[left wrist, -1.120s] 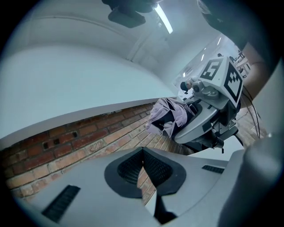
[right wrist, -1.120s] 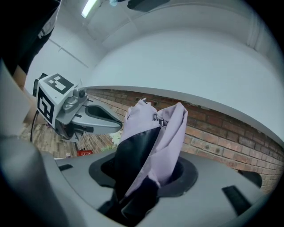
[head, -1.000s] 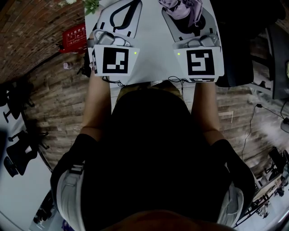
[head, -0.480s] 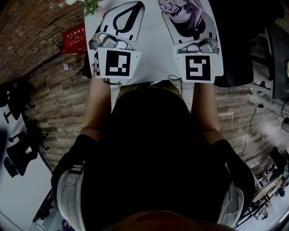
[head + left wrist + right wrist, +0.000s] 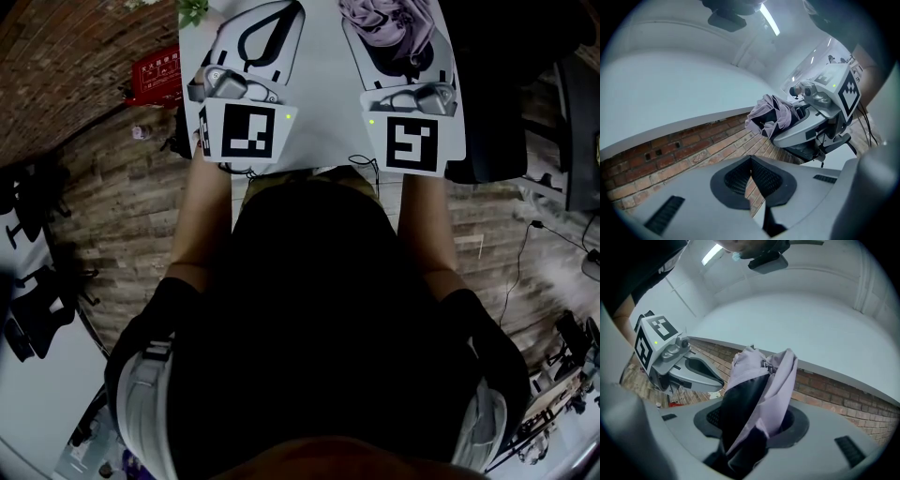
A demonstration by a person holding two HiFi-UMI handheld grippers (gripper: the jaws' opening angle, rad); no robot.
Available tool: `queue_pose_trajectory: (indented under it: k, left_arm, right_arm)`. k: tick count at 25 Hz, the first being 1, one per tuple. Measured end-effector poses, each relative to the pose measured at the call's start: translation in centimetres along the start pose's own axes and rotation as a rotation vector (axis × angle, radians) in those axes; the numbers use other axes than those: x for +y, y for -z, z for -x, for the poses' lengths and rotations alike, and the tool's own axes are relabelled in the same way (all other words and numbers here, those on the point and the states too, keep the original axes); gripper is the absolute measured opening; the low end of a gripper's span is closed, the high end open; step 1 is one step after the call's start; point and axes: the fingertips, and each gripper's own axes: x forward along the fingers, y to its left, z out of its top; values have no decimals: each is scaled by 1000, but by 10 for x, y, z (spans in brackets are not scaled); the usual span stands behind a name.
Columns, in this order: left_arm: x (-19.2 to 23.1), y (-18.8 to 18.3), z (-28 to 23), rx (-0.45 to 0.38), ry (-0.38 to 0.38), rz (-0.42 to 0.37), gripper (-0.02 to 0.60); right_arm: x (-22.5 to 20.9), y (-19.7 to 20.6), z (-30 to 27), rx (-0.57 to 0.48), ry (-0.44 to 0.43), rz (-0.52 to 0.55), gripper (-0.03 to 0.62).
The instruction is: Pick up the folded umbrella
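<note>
Umbrella, folded, lilac and black, sits clamped in our right claw, apparently lifted above the white tabletop toward its right edge. We judge the pads bite mostly loose canopy cloth, so the fabric could slide or unfurl and let the weight sag out if we tilt or swing. Farther left, our left claw is closed on nothing and cannot catch a slip. Past the edge waits brick floor.
</note>
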Motion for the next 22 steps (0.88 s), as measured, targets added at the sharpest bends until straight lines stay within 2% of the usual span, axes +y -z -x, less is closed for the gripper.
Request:
queue_pose_trajectory:
  k: [22]
  left_arm:
    - [-7,-10,0,-3,10,-23,12]
  right_arm:
    - [0,-2,8,-7,-5,13,233]
